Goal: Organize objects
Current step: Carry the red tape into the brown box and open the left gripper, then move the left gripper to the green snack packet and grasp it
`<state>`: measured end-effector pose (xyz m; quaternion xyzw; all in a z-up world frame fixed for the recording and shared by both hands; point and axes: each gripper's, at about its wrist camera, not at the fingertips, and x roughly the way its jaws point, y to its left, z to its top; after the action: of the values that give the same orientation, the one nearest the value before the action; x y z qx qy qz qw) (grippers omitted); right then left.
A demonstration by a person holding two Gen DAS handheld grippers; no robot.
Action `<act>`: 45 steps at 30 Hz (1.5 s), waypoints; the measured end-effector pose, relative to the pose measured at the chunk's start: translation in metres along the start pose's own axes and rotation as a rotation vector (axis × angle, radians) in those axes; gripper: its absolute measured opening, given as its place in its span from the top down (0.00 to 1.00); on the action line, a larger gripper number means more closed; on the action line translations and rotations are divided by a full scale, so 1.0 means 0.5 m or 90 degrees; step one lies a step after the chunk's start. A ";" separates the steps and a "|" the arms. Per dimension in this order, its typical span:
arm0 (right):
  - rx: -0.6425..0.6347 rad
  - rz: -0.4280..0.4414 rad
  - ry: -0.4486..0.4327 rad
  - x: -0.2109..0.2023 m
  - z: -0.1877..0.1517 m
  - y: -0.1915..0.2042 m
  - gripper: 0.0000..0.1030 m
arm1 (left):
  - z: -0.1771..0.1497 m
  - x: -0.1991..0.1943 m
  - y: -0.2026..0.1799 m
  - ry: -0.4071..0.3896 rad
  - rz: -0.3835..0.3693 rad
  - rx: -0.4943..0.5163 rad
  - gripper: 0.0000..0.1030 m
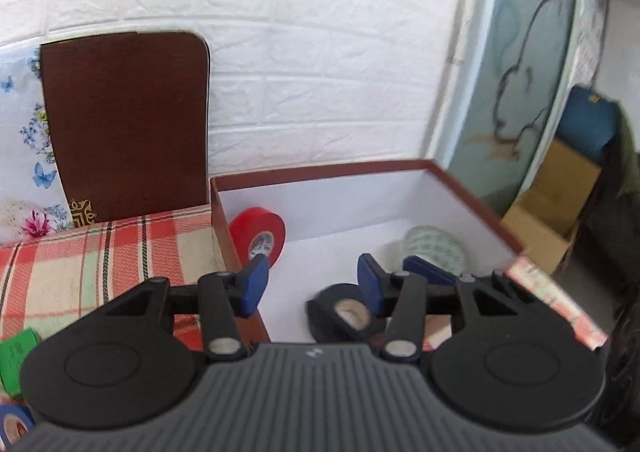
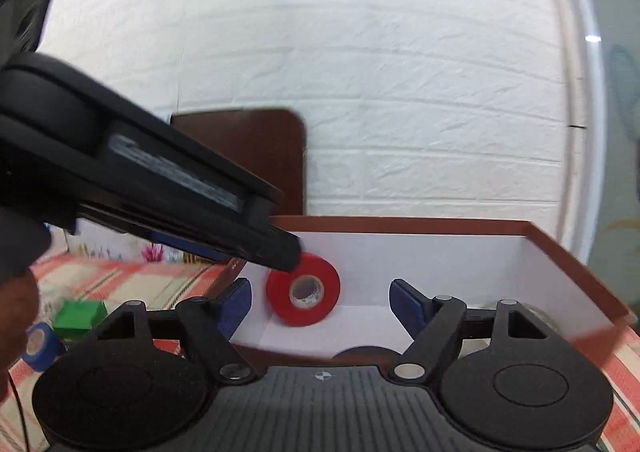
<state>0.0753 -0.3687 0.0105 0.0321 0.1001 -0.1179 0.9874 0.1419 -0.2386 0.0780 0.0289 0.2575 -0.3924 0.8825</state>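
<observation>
A brown box with a white inside (image 1: 360, 196) stands on the plaid cloth. In it a red tape roll (image 1: 260, 238) leans in the far left corner, a black tape roll (image 1: 340, 312) lies near the front, and a clear tape roll (image 1: 436, 248) lies at the right. My left gripper (image 1: 314, 284) is open and empty, hovering over the box's front left, just above the black roll. My right gripper (image 2: 320, 304) is open and empty before the box (image 2: 440, 248), facing the red roll (image 2: 303, 290). The left gripper's body (image 2: 160, 188) crosses the right wrist view.
A green block (image 2: 78, 315) and a blue tape roll (image 2: 38, 344) lie on the plaid cloth (image 1: 80, 264) left of the box. A brown board (image 1: 128, 124) leans on the white brick wall. A cardboard box (image 1: 552, 208) stands on the floor at the right.
</observation>
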 end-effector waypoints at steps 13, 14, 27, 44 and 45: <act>-0.009 0.106 0.075 -0.157 -0.077 0.121 0.31 | -0.220 -0.153 0.186 0.122 0.112 -0.169 0.50; -0.017 0.121 0.085 -0.151 -0.078 0.141 0.32 | -0.233 -0.164 0.206 0.123 0.129 -0.180 0.50; -0.167 0.177 0.166 0.019 -0.083 0.339 0.31 | -0.366 -0.224 0.361 0.012 0.175 -0.188 0.50; -0.183 0.111 0.231 -0.212 -0.158 0.239 0.49 | -0.360 -0.198 0.310 0.034 0.225 -0.094 0.42; -0.179 0.103 0.229 -0.224 -0.160 0.230 0.47 | -0.359 -0.195 0.304 0.039 0.232 -0.082 0.41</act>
<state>-0.0187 -0.2247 -0.0400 -0.0772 0.2870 -0.0160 0.9547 0.1173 -0.0223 -0.0538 0.0305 0.2992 -0.2077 0.9308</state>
